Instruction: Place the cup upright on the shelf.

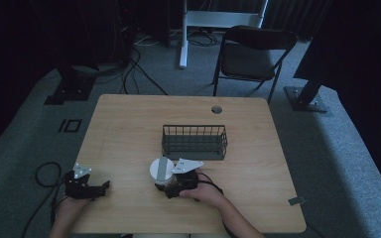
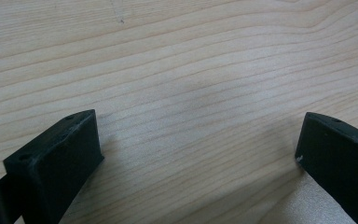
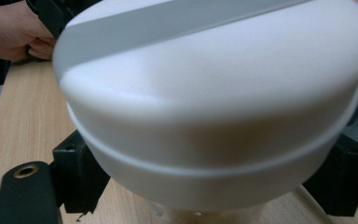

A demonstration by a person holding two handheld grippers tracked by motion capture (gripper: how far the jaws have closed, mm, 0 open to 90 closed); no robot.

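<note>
While the right gripper is held near the front middle of the wooden table, a white container with a grey stripe across its lid is kept between its jaws. In the right gripper view the white container is seen very close, with one black jaw on each side of its body below the lid, so the jaws are closed against it. It stands just in front of a dark wire basket, which is placed near the middle of the table. The left gripper is held at the front left edge, well apart from the container. Its jaws are seen wide apart over bare wood, with nothing between them.
</note>
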